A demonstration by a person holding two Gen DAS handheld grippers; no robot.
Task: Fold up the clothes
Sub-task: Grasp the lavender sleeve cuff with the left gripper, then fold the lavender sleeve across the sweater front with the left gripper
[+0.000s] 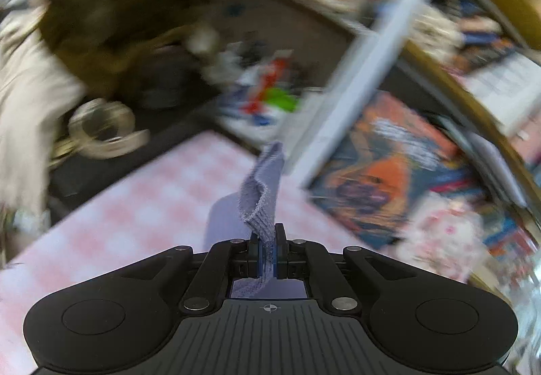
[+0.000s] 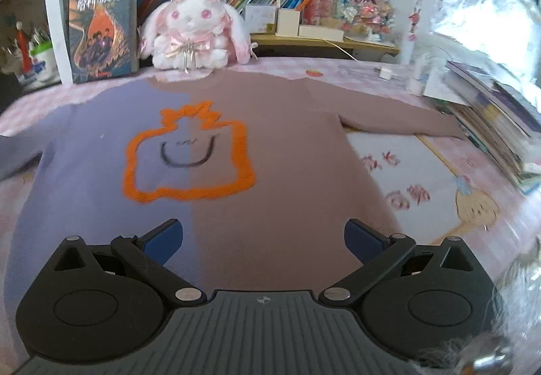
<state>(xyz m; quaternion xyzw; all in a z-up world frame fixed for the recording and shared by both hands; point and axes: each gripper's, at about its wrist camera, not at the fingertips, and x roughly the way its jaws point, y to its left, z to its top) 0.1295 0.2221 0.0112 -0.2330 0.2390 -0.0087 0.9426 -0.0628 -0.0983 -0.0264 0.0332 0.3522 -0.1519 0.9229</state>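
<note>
Sweater [image 2: 236, 152] lay flat and face up on the desk [image 2: 456, 155], spread across its pink checked cover. Left half purple, right half dusty brown, with an orange outlined figure and a smile across the middle seam. Neckline pointed to the far side, toward a plush rabbit [image 2: 192, 33] and a book [image 2: 101, 27] standing at the back edge. Brown sleeve [image 2: 399, 125] stretched out to the right, its cuff near a stack of books [image 2: 500, 125]

Handling, judged: knit, soft and limp, light for its bulk; no stiffness, so any lifted part should drape and drag the rest. Surface looked fuzzy, not slippery, so a pinch should hold. Not fragile, though loose knit could stretch under a hard pull. Best holds: ribbed cuffs, hem corners, shoulder seams, where the fabric is doubled

Left gripper [image 1: 268, 245] was closed tight on a strip of purple ribbed knit [image 1: 262, 196], probably the purple sleeve's cuff; the fabric passed between the pads and stood up beyond them, with more purple cloth hanging below over the checked cover. That view was heavily blurred, background unreadable in detail

Right gripper [image 2: 263, 240] stood wide apart, holding nothing, above the lower middle of the sweater near the hem, straddling the colour seam. Blue pads [image 2: 165, 240] clear of the cloth as far as could be told; contact not certain

Judged step: purple sleeve being taken inward for a first fold; brown sleeve not yet folded
</note>
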